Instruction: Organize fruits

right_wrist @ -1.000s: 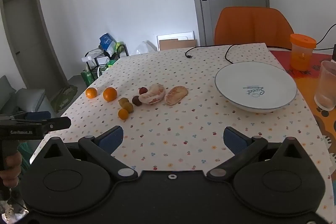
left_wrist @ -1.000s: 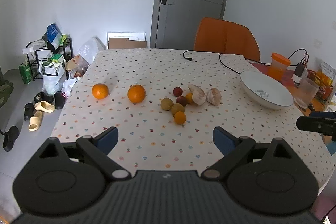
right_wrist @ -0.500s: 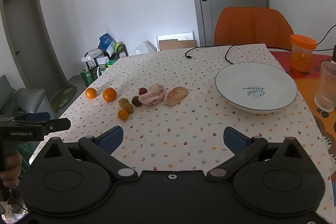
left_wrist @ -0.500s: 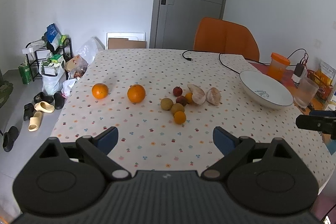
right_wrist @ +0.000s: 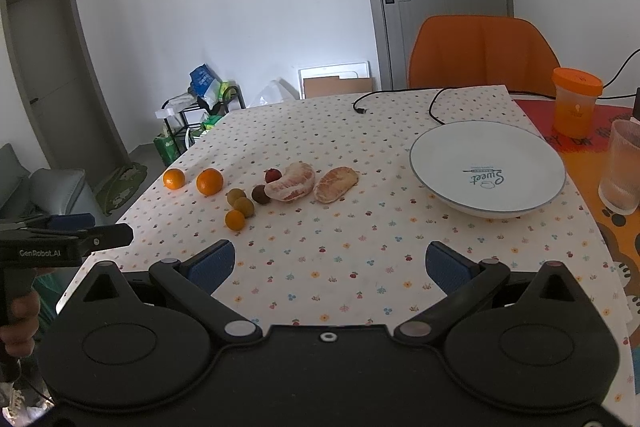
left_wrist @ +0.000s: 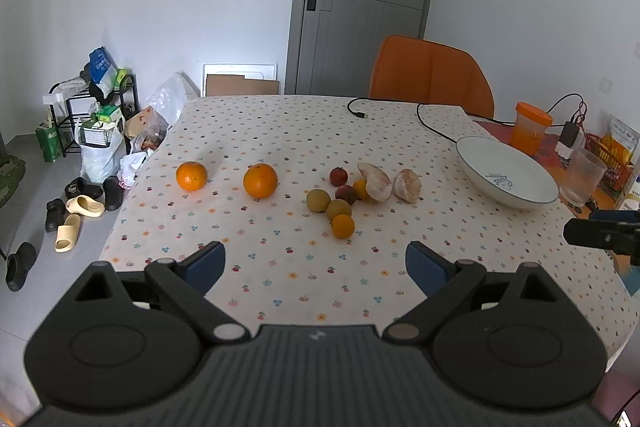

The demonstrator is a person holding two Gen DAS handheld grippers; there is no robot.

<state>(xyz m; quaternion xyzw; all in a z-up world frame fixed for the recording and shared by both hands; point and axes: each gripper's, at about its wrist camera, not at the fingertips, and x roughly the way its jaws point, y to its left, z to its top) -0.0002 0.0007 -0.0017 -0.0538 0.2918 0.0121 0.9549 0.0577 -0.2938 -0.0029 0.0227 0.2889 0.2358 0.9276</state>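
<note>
Two oranges [left_wrist: 191, 176] [left_wrist: 260, 180] lie on the dotted tablecloth at the left. To their right sits a cluster of several small fruits [left_wrist: 339, 209], red, brown-green and orange. Two peeled pomelo pieces [left_wrist: 375, 181] [left_wrist: 407, 185] lie beside the cluster. A white bowl [left_wrist: 505, 171] [right_wrist: 485, 167] stands empty at the right. My left gripper [left_wrist: 315, 265] hangs open over the table's near edge, nothing between its blue pads. My right gripper [right_wrist: 329, 265] is open too, short of the pomelo pieces [right_wrist: 290, 182].
A black cable [left_wrist: 424, 115] runs across the far side of the table. An orange lidded cup [right_wrist: 575, 100] and a clear glass [right_wrist: 623, 167] stand right of the bowl. An orange chair [left_wrist: 430, 75] is behind the table. Shoes and bags lie on the floor at left.
Both grippers stay open. The views have barely shifted; no fruit has moved.
</note>
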